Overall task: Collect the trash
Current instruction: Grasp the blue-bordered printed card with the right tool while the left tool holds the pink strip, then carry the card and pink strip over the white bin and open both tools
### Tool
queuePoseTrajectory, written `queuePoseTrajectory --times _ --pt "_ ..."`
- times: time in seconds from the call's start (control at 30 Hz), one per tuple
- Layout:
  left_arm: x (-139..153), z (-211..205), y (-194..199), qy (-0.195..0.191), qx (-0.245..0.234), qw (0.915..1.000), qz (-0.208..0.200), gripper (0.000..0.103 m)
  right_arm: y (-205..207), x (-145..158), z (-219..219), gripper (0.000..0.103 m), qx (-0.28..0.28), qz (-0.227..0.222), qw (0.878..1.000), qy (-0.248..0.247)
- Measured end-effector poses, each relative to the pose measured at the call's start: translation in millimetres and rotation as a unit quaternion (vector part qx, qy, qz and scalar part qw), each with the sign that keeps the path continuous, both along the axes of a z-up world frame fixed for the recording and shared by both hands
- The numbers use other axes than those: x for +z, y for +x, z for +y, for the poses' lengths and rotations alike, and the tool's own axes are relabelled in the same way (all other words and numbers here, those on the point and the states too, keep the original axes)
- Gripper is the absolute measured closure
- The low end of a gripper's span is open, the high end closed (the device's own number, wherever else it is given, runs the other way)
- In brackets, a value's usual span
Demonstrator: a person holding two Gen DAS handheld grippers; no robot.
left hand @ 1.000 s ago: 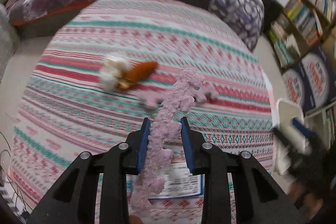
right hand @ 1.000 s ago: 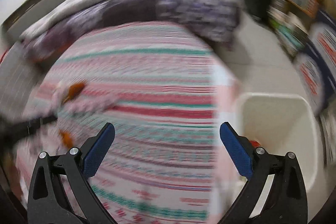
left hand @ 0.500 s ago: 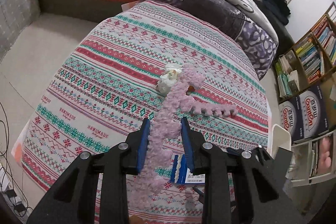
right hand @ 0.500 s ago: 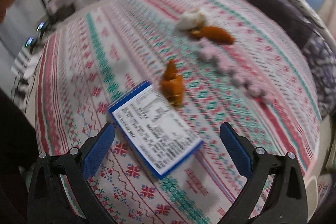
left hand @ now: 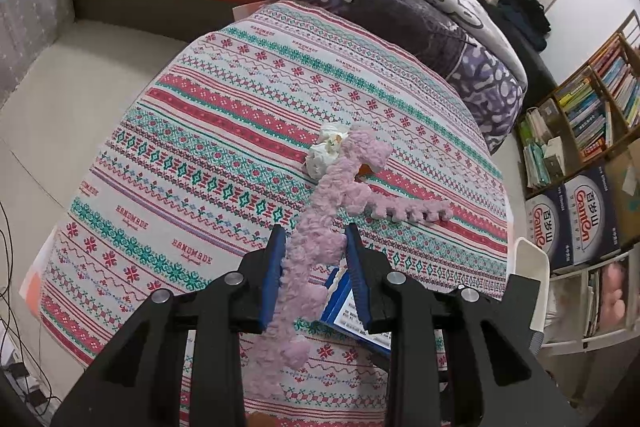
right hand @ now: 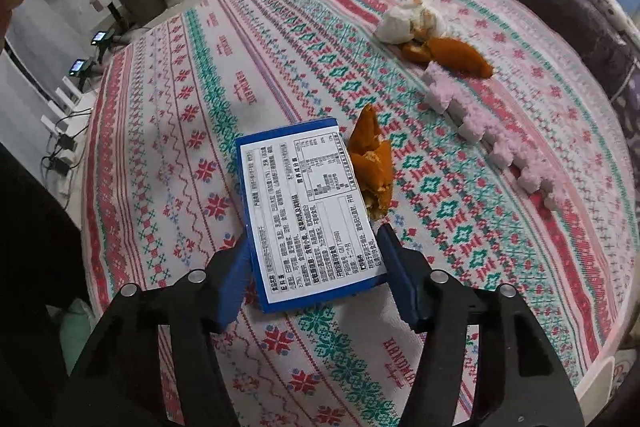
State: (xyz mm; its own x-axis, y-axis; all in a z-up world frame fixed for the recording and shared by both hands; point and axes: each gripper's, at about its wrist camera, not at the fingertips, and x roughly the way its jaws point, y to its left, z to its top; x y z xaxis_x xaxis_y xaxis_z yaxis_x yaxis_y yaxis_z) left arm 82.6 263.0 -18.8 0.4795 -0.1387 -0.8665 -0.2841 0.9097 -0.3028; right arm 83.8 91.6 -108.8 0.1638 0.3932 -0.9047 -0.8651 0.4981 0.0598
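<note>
Packet (right hand: 310, 213), flat on the patterned bed cover (right hand: 168, 155), lies directly in front of the right hand-held gripper (right hand: 314, 261), long axis pointing away, near end between its open jaws; the left hand-held gripper (left hand: 314, 251) grips a pink fluffy strip (left hand: 316, 247).

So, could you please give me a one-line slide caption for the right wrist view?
Right gripper closing around a blue-edged printed packet on the patterned tablecloth, beside orange peel.
</note>
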Motion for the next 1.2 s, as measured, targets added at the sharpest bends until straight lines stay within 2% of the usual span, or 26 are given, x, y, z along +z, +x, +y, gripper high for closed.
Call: queuePoseTrajectory --times 0.13,0.33,0.53,0.6,0.73,0.93,1.07,1.2 --pt "3.1 2.9 -1.2 0.008 0.013 0.9998 -0.01 0.072 5.4 18.7 -7.2 0.046 -0.02 0.003 0.999 0.04" --pt "9.4 5.6 -2.8 0.013 0.031 0.999 -0.03 0.072 10.4 42.0 -15.6 0.046 -0.064 -0.033 0.995 0.072" --pt "19.6 1.9 -5.9 0.024 0.043 0.9968 -0.063 0.072 22.0 61.4 -32.3 0.046 -0.139 -0.066 0.982 0.107" --pt "22.1 -1.0 -6.8 0.037 0.051 0.9954 -0.073 0.072 25.8 70.9 -40.4 0.046 -0.17 -0.079 0.974 0.126" --pt "28.0 -15.6 -9.2 0.097 0.065 0.9884 -0.096 0.072 31.9 84.7 -56.7 0.046 -0.231 -0.098 0.955 0.161" --pt "35.4 -50.3 -14.6 0.192 0.073 0.9687 -0.139 0.072 36.2 97.1 -77.0 0.046 -0.303 -0.137 0.926 0.179" --pt "38.1 -73.1 -14.1 0.227 0.067 0.9582 -0.161 0.072 34.6 103.0 -86.8 0.046 -0.33 -0.163 0.912 0.18" --pt "39.8 -88.5 -10.4 0.226 0.06 0.9573 -0.171 0.072 30.8 109.0 -95.2 0.046 -0.345 -0.18 0.904 0.179"
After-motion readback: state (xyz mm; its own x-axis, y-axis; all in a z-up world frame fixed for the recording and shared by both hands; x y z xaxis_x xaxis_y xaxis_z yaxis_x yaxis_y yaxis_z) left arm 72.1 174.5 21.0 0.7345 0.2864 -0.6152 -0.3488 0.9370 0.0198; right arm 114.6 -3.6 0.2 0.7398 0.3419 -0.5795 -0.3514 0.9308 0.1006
